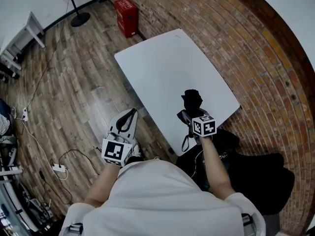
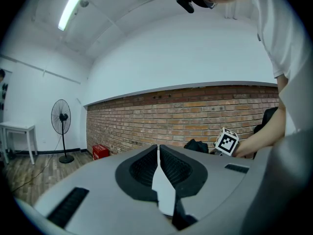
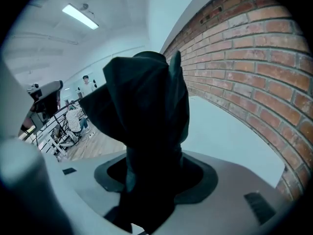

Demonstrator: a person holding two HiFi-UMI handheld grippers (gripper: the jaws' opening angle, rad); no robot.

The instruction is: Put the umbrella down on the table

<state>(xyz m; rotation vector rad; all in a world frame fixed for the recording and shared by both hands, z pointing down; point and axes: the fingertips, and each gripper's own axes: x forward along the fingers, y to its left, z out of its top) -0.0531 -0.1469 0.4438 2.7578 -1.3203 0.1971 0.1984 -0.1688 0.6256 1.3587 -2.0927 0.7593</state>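
The right tool grips the black umbrella over the worktop's near edge. The left tool, closed and empty, is beside the worktop's left.

Left gripper is held near the body on the person's left, jaws pressed together and empty. Right gripper, on an outstretched right arm, tilts downward, jaws seemingly clamped around a dark umbrella.

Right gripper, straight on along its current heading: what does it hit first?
Most likely the white table. The right gripper tilts down over it, clamped on the black umbrella, so the umbrella's end would touch first. Depth is hard to judge.
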